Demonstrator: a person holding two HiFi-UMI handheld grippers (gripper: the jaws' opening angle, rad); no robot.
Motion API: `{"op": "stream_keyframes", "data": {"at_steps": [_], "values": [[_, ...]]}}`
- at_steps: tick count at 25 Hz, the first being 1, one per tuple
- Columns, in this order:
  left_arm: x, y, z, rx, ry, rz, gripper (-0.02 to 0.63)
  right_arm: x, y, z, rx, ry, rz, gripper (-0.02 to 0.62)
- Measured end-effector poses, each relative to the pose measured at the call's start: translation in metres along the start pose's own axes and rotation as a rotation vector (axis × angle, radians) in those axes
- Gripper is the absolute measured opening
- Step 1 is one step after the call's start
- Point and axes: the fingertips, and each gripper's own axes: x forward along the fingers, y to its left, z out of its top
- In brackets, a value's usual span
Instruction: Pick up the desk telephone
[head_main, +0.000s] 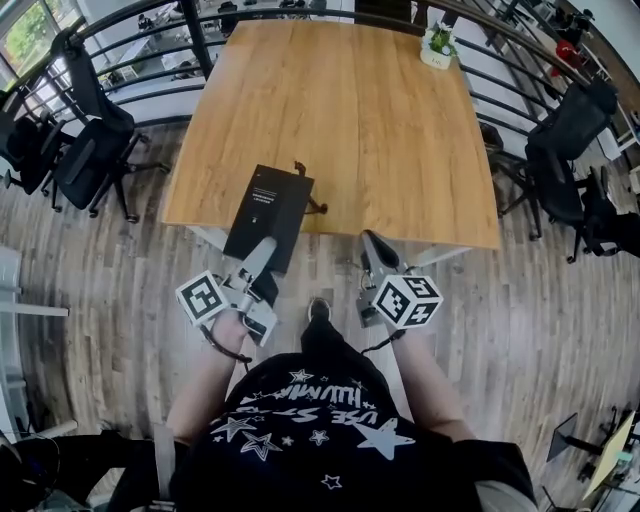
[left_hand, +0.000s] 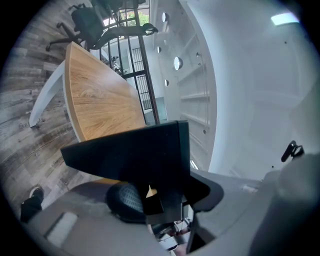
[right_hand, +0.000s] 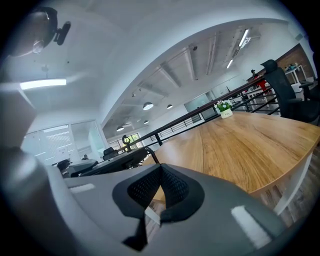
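The desk telephone (head_main: 270, 210) is a flat black slab with small white print and a curly cord at its far end. It hangs half over the near edge of the wooden table (head_main: 340, 110). My left gripper (head_main: 262, 255) is shut on its near end. In the left gripper view the black body (left_hand: 135, 150) fills the space between the jaws. My right gripper (head_main: 374, 245) hovers just off the table's near edge, to the right of the telephone, shut and empty. From the right gripper view the telephone (right_hand: 107, 161) and its cord show at the left, apart from that gripper (right_hand: 159, 192).
A small potted plant (head_main: 437, 45) stands at the table's far right corner. Black office chairs stand at the left (head_main: 85, 140) and right (head_main: 565, 150) of the table. A dark railing (head_main: 200, 40) runs behind it. I stand on a wood-plank floor (head_main: 120, 270).
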Motion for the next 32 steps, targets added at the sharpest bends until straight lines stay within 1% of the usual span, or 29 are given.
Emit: {"op": "stream_keyframes", "data": {"at_steps": [12,15,21,27,32], "values": [[-0.054,-0.013,-0.019,-0.013,-0.011,0.002,0.199,-0.041,0.038,-0.01,-0.021,-0.008,0.0,-0.002],[-0.067,-0.015,-0.018,-0.016,-0.015,-0.003,0.2,-0.043,0.053,-0.014,-0.025,-0.004,0.015,-0.002],[-0.093,-0.007,-0.024,-0.01,-0.004,-0.001,0.199,-0.057,0.071,-0.031,-0.034,-0.003,0.011,-0.002],[-0.106,-0.007,-0.026,-0.028,0.006,0.005,0.199,-0.064,0.08,-0.042,-0.02,0.01,-0.003,-0.002],[-0.124,0.002,-0.033,-0.008,0.019,0.015,0.201,-0.07,0.091,-0.061,-0.025,0.016,-0.001,-0.002]]}}
